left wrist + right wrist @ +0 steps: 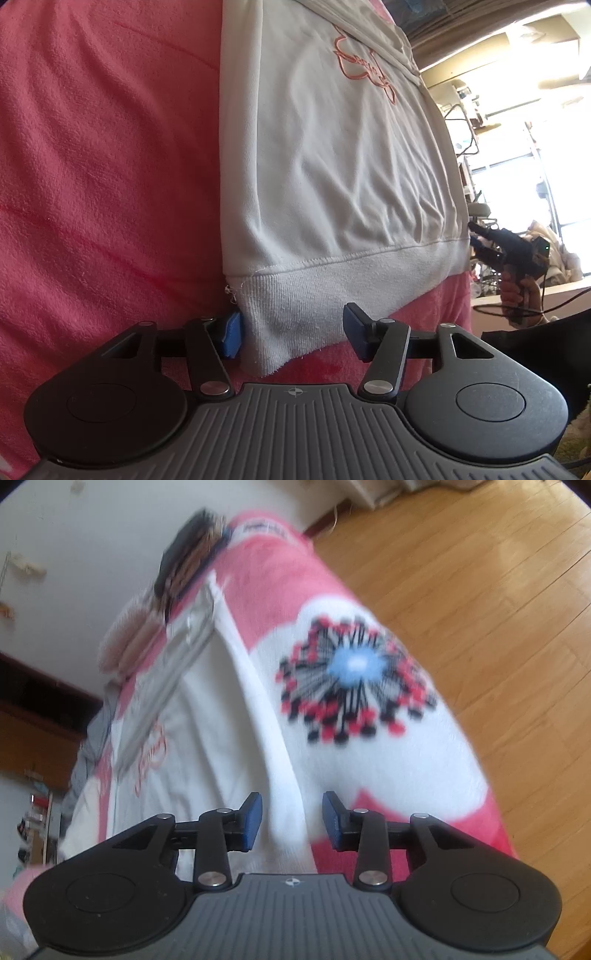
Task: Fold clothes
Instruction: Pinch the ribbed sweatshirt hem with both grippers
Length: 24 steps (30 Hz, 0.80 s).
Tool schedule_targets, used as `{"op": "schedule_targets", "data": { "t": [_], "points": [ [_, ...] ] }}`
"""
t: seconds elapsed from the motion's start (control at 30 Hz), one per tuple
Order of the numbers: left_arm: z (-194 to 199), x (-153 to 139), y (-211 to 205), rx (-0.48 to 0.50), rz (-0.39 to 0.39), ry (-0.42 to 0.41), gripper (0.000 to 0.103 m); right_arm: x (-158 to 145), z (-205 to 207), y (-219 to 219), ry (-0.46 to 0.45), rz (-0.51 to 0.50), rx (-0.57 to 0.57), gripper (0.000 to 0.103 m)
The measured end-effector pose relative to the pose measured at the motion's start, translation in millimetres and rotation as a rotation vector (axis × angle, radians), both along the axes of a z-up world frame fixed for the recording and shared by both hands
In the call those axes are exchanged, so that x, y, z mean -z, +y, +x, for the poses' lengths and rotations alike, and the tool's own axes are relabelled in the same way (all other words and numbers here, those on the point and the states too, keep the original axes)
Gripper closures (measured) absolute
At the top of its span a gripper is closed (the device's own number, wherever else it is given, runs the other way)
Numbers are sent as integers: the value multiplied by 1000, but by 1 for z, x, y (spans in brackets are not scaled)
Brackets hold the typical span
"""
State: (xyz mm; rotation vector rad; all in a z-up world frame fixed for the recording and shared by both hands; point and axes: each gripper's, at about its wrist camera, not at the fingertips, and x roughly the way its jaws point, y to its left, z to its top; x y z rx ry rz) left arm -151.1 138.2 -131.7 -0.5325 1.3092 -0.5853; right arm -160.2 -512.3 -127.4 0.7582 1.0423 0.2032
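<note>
A white sweatshirt [332,166] with an orange outline print lies flat on a pink blanket [103,166]. In the left wrist view my left gripper [293,334] stands open at the near ribbed hem [295,295]. The hem's corner lies between its blue pads [231,334] without being pinched. Past the sweatshirt's right edge a hand [517,295] holds my right gripper [473,233]. The blurred right wrist view shows the right gripper [291,819] open, with the sweatshirt's [207,720] white edge loose between its pads [253,819].
The blanket [280,590] carries a large white patch with a red, black and blue flower [351,675]. A dark bundle [188,561] and pale pink fluffy items [125,638] lie at its far end. Wooden floor [480,590] runs beside it. Cluttered shelves [476,122] stand behind.
</note>
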Motion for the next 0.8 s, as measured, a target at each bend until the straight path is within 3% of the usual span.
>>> {"op": "schedule_targets", "data": {
  "t": [0.23,0.3,0.37,0.43,0.5,0.67,0.8],
  "points": [
    [-6,-9,-10,66,66,-58,51,3,-15,10,25,17,-95,69],
    [-7,-9,-11,69,85,-69,56,1,-16,15,21,11,-123,70],
    [-8,-10,-10,62,103,-78,68,-1,-17,19,16,0,-136,74],
    [-10,-12,-10,57,123,-96,81,0,-17,18,20,-18,-141,85],
    [-12,-14,-13,69,142,-118,82,-1,-19,17,19,-13,-144,90],
    [-14,-14,-16,70,151,-133,83,-4,-20,16,12,-9,-155,91],
    [-18,-21,-20,77,177,-188,97,-2,-21,21,10,-33,-168,95]
  ]
}}
